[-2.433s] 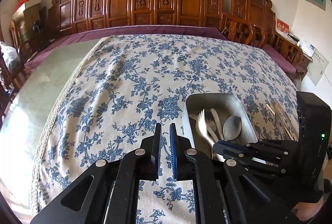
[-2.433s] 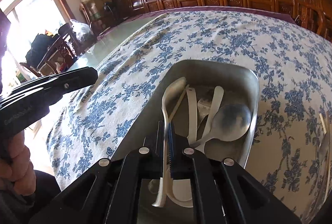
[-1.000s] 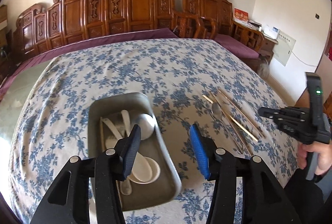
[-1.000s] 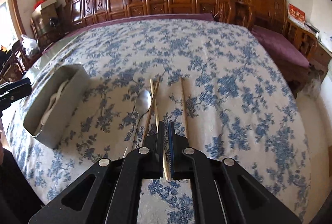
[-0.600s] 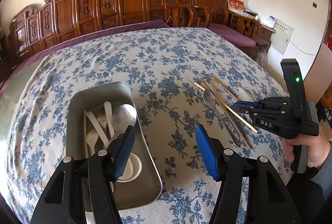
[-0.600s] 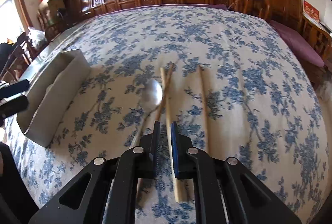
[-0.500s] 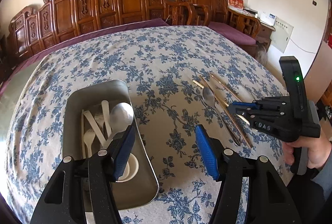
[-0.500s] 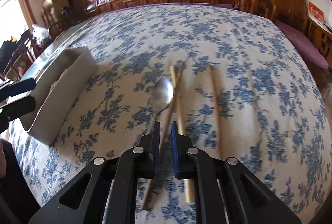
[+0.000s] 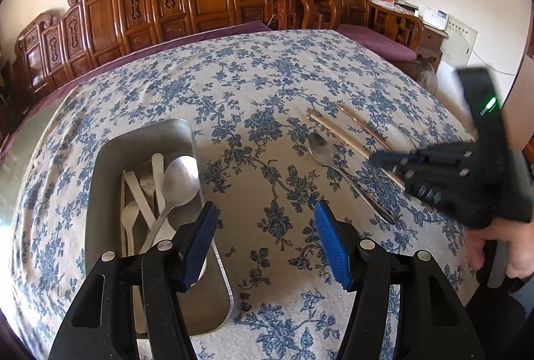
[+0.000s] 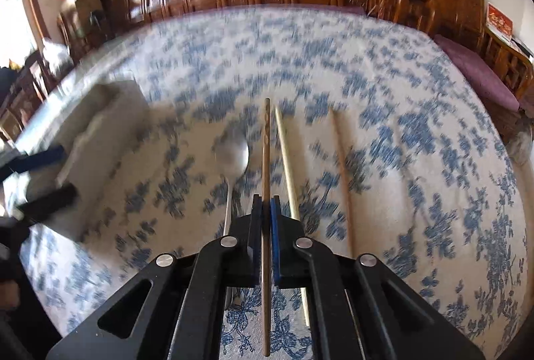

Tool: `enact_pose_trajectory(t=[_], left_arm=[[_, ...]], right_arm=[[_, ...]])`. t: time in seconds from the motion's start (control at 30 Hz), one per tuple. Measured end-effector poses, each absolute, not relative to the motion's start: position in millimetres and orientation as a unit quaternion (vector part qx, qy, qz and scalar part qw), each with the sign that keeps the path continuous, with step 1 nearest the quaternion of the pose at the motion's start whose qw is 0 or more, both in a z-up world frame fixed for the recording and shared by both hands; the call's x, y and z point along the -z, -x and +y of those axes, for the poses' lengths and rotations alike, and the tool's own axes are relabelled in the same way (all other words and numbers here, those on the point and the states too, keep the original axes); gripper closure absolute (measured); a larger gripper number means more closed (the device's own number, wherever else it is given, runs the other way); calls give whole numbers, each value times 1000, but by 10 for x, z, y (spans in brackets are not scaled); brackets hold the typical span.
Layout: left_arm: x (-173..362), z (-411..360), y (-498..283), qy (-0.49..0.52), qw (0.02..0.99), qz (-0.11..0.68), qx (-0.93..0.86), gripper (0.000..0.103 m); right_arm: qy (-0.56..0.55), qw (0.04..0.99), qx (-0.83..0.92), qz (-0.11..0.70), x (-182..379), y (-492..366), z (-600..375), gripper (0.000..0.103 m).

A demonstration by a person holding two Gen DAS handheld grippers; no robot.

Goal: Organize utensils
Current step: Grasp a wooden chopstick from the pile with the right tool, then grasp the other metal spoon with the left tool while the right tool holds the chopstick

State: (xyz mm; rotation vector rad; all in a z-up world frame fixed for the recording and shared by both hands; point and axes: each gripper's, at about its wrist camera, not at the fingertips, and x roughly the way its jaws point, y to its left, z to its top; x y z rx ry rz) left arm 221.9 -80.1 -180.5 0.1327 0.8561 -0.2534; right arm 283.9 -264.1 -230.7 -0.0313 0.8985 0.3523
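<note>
Your right gripper (image 10: 266,210) pinched a chopstick (image 10: 266,143); the left gripper (image 9: 265,241) gaped empty. Next, carry it to the tray (image 9: 110,159) at nine o'clock.

Dark chopstick (image 10: 266,159) gripped, 2 pale chopsticks (image 10: 285,153), spoon (image 10: 233,156) on cloth

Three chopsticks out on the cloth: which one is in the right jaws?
The darker brown chopstick, leftmost of the three, next to the metal spoon. The right gripper is shut on it. The two paler chopsticks lie free to its right.
</note>
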Motion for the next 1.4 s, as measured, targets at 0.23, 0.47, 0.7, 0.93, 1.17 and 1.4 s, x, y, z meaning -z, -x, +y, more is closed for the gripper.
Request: enact_pose_trajectory(t=[0.23, 0.47, 0.7, 0.93, 1.17, 1.4], left_arm=[[1898, -1089, -2299, -85, 892, 424, 128, 45], [2032, -1328, -2617, -60, 885, 444, 127, 45], [2153, -1441, -2990, -34, 878, 462, 124, 45], [2290, -1488, -3235, -8, 870, 478, 122, 60], [2361, -1542, -3284, -16, 866, 483, 128, 81], [2292, -1567, -3245, -30, 870, 473, 135, 98]], right_arm=[[-1, 900, -151, 408, 2175, -2855, -2948, 97], [-22, 903, -127, 410, 2222, -2912, -3268, 97], [-45, 898, -124, 419, 2286, -2966, -3375, 97], [-52, 897, -131, 418, 2276, -2982, -3349, 97], [-53, 896, -133, 420, 2282, -2991, -3339, 97], [-51, 896, -136, 420, 2272, -2982, -3304, 97]])
